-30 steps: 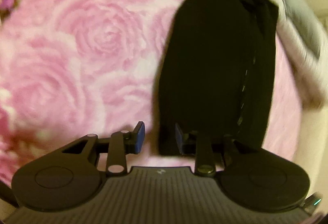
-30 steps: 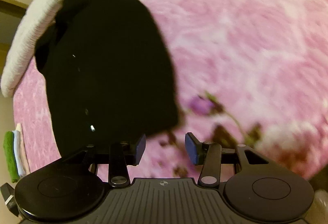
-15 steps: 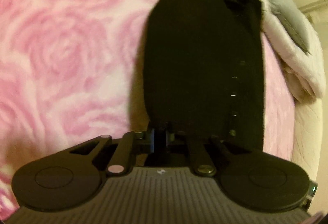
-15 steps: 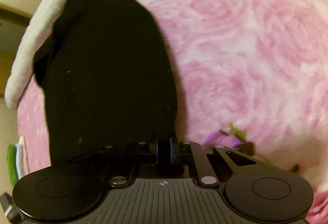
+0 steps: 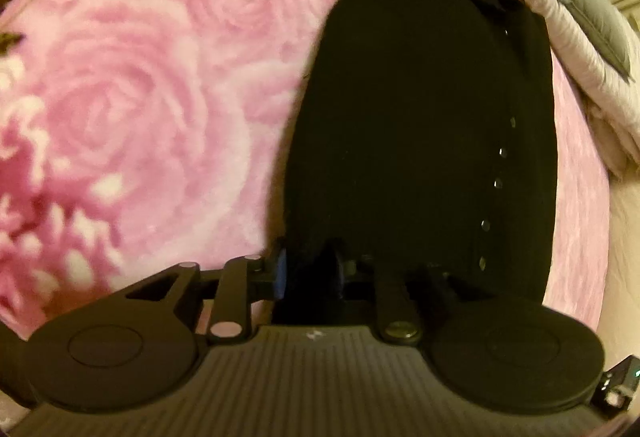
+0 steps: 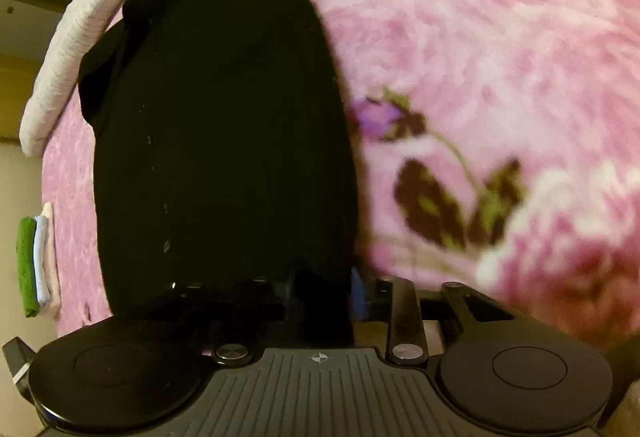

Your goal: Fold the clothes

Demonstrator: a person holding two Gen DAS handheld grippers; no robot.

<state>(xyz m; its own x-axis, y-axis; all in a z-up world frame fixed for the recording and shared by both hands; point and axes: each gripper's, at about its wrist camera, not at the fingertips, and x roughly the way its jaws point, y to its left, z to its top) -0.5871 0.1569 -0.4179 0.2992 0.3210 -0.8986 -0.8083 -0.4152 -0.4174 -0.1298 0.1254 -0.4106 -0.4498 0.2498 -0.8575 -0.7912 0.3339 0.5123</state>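
Observation:
A black buttoned garment (image 5: pixel 400 117) lies folded into a long strip on the pink rose blanket (image 5: pixel 140 97), its collar at the far end. In the left wrist view my left gripper (image 5: pixel 308 273) is at the near left corner of the hem. Its jaws are opening and the black cloth still sits between the blue pads. In the right wrist view the garment (image 6: pixel 220 117) fills the left half. My right gripper (image 6: pixel 324 293) is at the near right hem corner, its jaws also opening, wider, with cloth between them.
A white quilted cover (image 5: pixel 580 49) and a grey pillow (image 5: pixel 592 5) lie past the garment's far end. The same white cover (image 6: pixel 80 37) shows in the right wrist view. A small stack of folded clothes (image 6: pixel 34 265) sits at the blanket's left edge. Pink blanket (image 6: pixel 500 57) spreads to the right.
A second ago both grippers stood open just short of the hem. They came down onto its two corners and shut on the cloth. Now both pairs of jaws have parted again.

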